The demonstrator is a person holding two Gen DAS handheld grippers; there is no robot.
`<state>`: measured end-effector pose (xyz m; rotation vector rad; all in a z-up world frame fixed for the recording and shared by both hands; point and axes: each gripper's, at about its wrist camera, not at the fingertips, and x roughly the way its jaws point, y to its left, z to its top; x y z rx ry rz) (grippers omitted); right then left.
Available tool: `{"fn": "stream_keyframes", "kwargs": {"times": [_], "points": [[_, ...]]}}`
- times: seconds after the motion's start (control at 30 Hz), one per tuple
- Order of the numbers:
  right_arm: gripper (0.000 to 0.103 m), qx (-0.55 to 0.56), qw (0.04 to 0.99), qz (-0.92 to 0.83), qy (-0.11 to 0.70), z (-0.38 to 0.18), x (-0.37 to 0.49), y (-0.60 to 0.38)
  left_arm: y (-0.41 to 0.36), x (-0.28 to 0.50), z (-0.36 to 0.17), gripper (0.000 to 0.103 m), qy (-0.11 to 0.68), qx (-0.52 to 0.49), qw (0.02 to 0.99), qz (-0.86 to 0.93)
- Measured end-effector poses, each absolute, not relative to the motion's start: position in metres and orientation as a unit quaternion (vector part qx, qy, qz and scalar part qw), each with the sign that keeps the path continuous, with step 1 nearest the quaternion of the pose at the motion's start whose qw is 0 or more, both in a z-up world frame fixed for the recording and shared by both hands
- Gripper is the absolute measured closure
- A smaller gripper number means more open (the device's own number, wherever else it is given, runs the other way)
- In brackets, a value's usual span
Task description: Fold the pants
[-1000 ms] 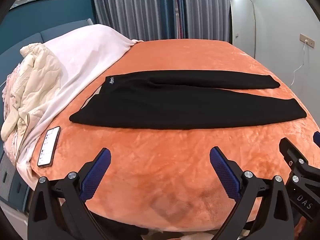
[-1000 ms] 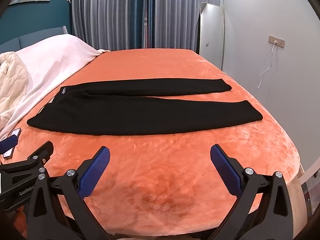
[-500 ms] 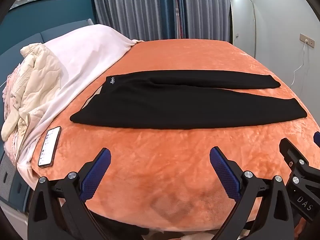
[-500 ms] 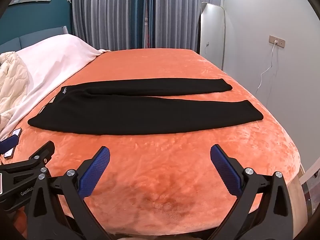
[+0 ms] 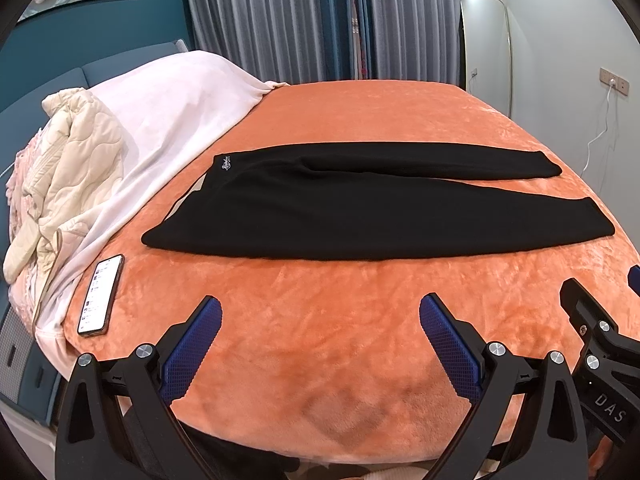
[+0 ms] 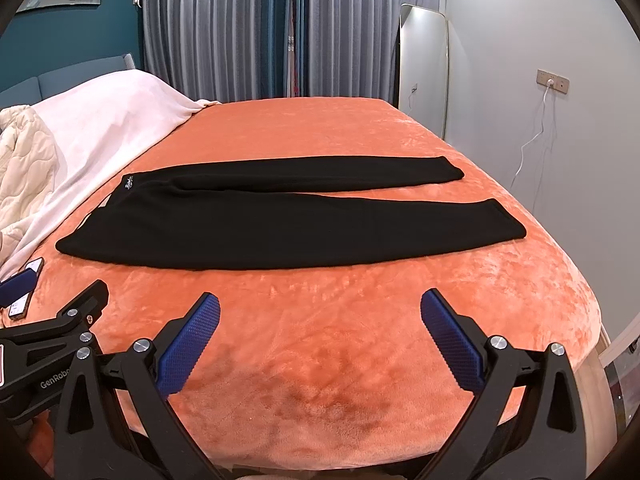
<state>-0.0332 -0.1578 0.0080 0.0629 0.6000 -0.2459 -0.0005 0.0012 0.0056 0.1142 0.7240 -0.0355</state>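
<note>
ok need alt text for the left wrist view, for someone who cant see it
Black pants lie flat and unfolded on an orange blanket, waistband left and legs right. The open left tool hovers short of them, holding nothing. A phone lies at the blanket's left edge, and part of the right tool shows at right.

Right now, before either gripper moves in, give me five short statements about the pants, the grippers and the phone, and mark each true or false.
1. The black pants lie flat on the orange blanket, both legs spread apart. True.
2. The left gripper is shut on the waistband. False: it is open and short of the pants, holding nothing.
3. The right gripper is open. True.
4. The phone lies on top of the pants. False: it lies apart from them, near the blanket's left edge.
5. The pants are already folded in half. False: they lie at full length.
</note>
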Motion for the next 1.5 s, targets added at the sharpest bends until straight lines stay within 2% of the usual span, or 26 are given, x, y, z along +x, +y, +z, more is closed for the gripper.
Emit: {"fn": "stream_keyframes", "kwargs": {"times": [1.5], "points": [[0.005,0.034,0.946,-0.118,0.299,0.0032,-0.0328,-0.1583,-0.0023,0.001,0.0022,0.006,0.353,0.071,0.933,-0.019]]}}
